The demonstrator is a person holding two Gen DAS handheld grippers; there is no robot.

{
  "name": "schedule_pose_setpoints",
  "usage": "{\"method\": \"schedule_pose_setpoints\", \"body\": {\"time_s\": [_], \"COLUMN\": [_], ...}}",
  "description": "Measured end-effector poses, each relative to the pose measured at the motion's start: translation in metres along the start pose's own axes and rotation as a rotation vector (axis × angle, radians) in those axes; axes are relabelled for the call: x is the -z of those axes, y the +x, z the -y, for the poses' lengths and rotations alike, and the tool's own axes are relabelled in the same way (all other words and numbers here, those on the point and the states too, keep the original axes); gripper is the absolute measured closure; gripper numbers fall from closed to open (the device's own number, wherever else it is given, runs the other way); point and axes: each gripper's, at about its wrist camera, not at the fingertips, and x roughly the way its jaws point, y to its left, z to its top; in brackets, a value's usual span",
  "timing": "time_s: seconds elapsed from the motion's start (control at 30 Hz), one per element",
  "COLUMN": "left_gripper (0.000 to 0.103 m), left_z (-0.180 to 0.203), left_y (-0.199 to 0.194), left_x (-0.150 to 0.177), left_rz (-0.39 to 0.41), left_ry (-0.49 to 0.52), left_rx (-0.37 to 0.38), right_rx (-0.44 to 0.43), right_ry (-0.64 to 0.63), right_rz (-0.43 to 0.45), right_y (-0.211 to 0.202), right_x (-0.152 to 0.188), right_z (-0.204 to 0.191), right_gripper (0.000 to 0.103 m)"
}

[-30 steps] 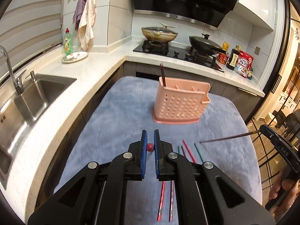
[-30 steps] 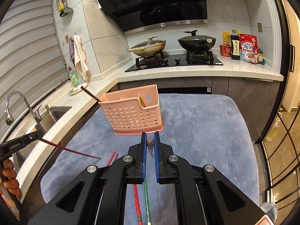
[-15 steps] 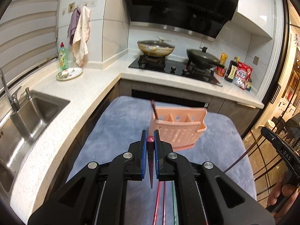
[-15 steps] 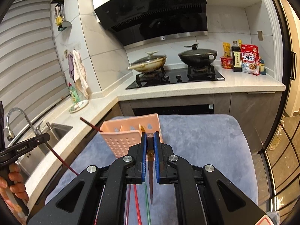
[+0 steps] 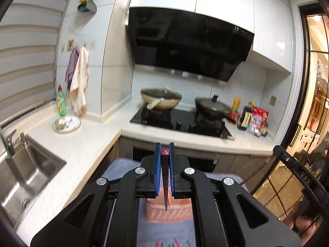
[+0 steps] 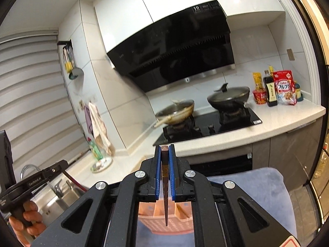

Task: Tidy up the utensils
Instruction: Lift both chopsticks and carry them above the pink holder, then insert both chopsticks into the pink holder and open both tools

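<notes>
Kitchen backdrop, grey-blue mat [image 6: 267, 187] on desk. My left gripper [image 5: 163, 150] clamps a red chopstick [image 5: 165, 177]; my right gripper [image 6: 164, 152] clamps a brown chopstick [image 6: 165, 185], both tips over the pink basket [image 6: 178, 224].

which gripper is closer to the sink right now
Left. The left gripper is on the side where the sink is; the right gripper is beyond it, farther away.

Black left gripper [image 5: 165, 150] with blue-lined fingers [image 5: 157, 164], silver screws, black right gripper [image 6: 165, 151] alike, bare-skinned hand [image 6: 26, 222]
</notes>
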Motion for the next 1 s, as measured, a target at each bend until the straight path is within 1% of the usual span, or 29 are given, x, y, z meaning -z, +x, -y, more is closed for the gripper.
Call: {"method": "schedule_pose_setpoints", "body": {"time_s": [0.07,0.17,0.27,0.4,0.53,0.7,0.8,0.87,0.93,1.0], "left_gripper": [0.096,0.096,0.096,0.096,0.096,0.096,0.096,0.096,0.096,0.095], "left_z": [0.003,0.006,0.005,0.000,-0.004,-0.007,-0.009,-0.011,-0.012,-0.012], "left_y": [0.009,0.029,0.050,0.069,0.089,0.102,0.105,0.104,0.101,0.098], "left_x": [-0.005,-0.004,0.005,0.018,0.030,0.042,0.048,0.051,0.051,0.050], "left_rz": [0.017,0.011,-0.016,-0.042,-0.082,-0.130,-0.150,-0.156,-0.151,-0.150], "left_ry": [0.007,0.016,0.017,0.008,0.000,-0.015,-0.025,-0.033,-0.031,-0.032], "left_rx": [-0.006,-0.022,-0.030,-0.011,-0.017,-0.006,-0.017,-0.018,-0.023,-0.023], "right_rx": [-0.001,-0.018,-0.007,0.011,0.022,0.026,0.027,0.029,0.032,0.030], "right_ry": [0.002,0.007,-0.014,-0.033,-0.020,-0.013,-0.019,-0.021,-0.030,-0.035], "right_rz": [0.005,-0.008,-0.038,-0.096,-0.147,-0.196,-0.217,-0.212,-0.200,-0.191], "right_y": [0.011,0.031,0.051,0.074,0.092,0.103,0.107,0.105,0.100,0.095], "right_x": [-0.004,-0.001,0.011,0.034,0.052,0.068,0.074,0.076,0.075,0.073], "right_z": [-0.004,-0.007,-0.009,-0.004,0.003,0.007,0.005,0.005,0.003,0.002], "right_gripper": [0.096,0.096,0.096,0.096,0.096,0.096,0.095,0.094,0.091,0.091]}}
